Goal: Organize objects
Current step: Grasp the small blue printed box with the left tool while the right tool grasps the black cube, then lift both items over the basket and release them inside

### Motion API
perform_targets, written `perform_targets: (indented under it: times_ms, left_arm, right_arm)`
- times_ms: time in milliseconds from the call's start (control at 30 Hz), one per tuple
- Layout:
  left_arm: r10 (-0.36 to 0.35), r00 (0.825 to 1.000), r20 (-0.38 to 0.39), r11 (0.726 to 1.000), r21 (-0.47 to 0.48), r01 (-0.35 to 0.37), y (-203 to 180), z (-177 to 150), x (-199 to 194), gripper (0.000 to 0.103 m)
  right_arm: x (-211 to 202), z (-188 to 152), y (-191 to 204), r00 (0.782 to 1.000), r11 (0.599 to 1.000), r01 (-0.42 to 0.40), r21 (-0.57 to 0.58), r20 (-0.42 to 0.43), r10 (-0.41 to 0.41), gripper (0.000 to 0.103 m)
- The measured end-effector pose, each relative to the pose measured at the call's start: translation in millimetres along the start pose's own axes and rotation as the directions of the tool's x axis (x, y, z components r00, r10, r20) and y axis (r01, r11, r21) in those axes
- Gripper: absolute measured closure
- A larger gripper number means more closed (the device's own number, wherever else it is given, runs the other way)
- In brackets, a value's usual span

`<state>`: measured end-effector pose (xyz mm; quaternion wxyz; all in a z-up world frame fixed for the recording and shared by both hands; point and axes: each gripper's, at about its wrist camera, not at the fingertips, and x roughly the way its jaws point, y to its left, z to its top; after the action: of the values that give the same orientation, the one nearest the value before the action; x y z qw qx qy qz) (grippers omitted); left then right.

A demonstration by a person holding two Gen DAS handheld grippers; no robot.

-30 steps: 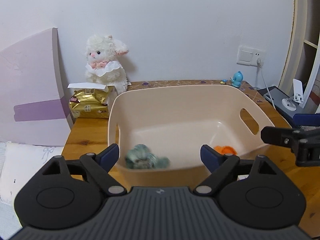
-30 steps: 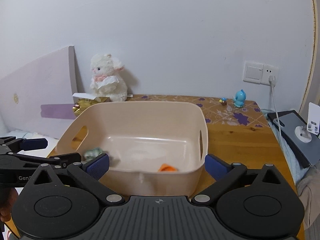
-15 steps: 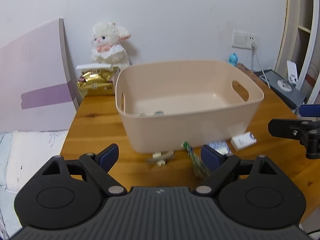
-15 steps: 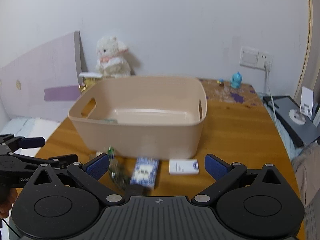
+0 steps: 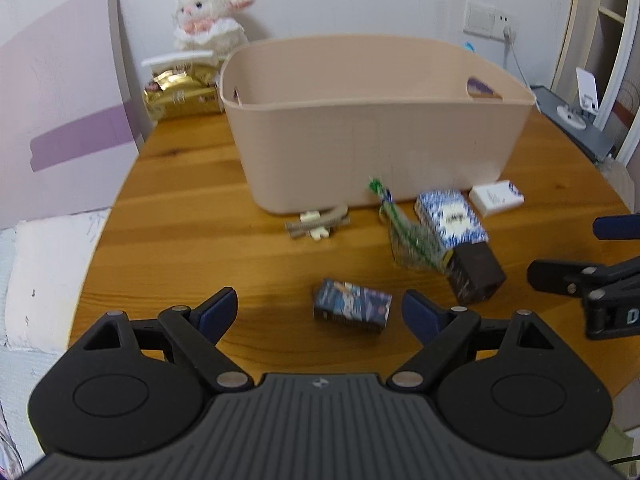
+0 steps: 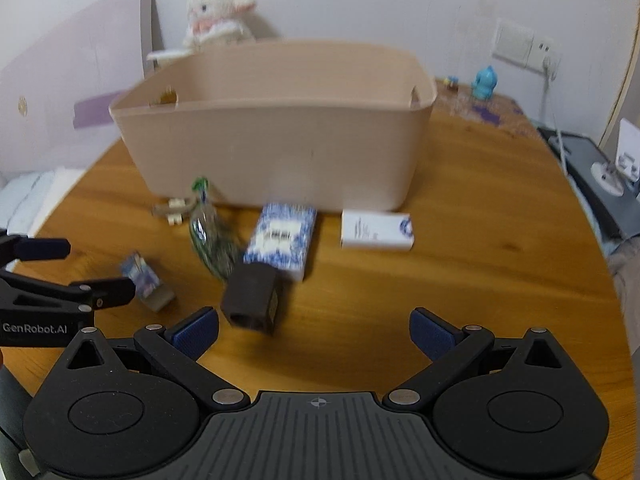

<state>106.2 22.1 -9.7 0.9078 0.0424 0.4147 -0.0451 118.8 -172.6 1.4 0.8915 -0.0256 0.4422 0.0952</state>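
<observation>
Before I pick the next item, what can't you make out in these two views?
- Bin inside: hidden by its near wall in both views.
- Label on the white box: blurred in the right view, too small in the left.
- Dark box: its print is motion-blurred in the right view.
- Right gripper in the left view: cut off by the right edge.

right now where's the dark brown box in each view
Left wrist: dark brown box sits right of centre, just past the left gripper, touching the near end of the blue patterned box.
Right wrist: dark brown box sits left of centre, just past the right gripper, open end facing the camera.
Shared landmark: the beige bin stands behind it in both.
</observation>
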Motion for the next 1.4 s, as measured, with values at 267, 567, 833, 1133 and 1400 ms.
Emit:
perform_targets:
  times_ms: [267,567,833,1133,1400]
  left_arm:
    - [-0.036,0.997,-0.069,0.999,0.007,0.037,0,-5,33,0.013]
    - [-0.047,0.994,-0.098,0.999,0.002,0.048,9,-1,57,0.014]
    - [-0.077,0.995,-0.065,0.996,0.037,0.079,7,3,54,0.046]
    - [-0.075,0.996,-0.057,0.997,0.023,0.076,4,-2,48,0.051]
    - [-0.06,0.998,0.002,0.998,0.026,0.06,4,-3,14,0.051]
  right_arm:
    - [37,-5,11,0.998,1.0,-0.003,-0.022,-0.062,0.002,0.0]
    - [53,-1,18,0.999,0.999,-0.032,-0.027,-0.033,0.031,0.007]
    - [46,-1,35,0.999,0.995,-0.037,-0.095,0.004,0.037,0.052]
    - [25,-13,38,0.998,0.993,-0.05,-0.105,0.018,0.052,0.074]
    - [-14,-9,26,0.994,0.995,-0.021,-0.101,0.104,0.031,0.074]
